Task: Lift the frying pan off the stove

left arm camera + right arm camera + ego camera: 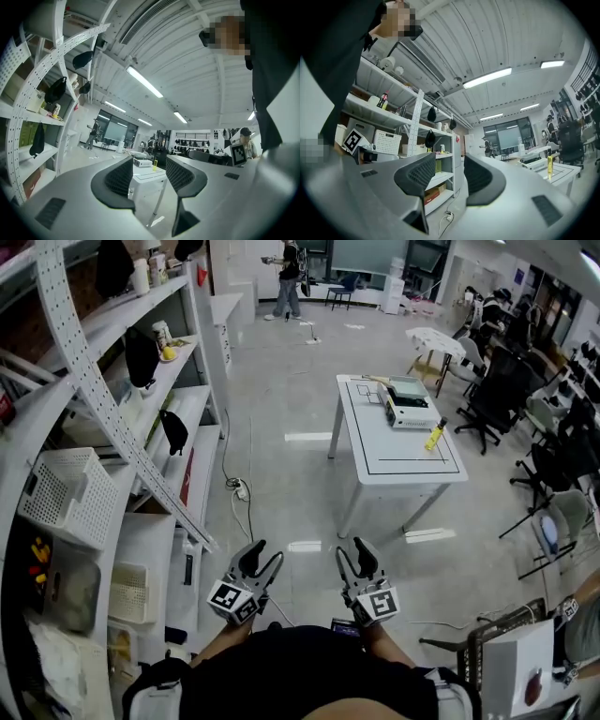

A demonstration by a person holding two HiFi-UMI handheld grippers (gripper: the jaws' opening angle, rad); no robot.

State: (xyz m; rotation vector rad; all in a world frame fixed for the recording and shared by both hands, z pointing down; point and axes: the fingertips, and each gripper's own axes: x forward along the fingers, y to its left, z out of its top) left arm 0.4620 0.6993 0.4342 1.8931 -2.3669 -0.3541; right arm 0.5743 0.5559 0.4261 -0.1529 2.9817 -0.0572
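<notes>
Left hand-held gripper, right hand-held gripper, jaws apart, possibly pans hanging

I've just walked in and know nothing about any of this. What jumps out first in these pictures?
Two hand-held grabbers with black-and-white marker cubes stick out at the bottom of the head view, the left tool and the right tool, both with jaws apart and empty. Ahead of them stands a white table carrying a grey box and a yellow bottle. Tall white shelves with a basket line the left side.
</notes>
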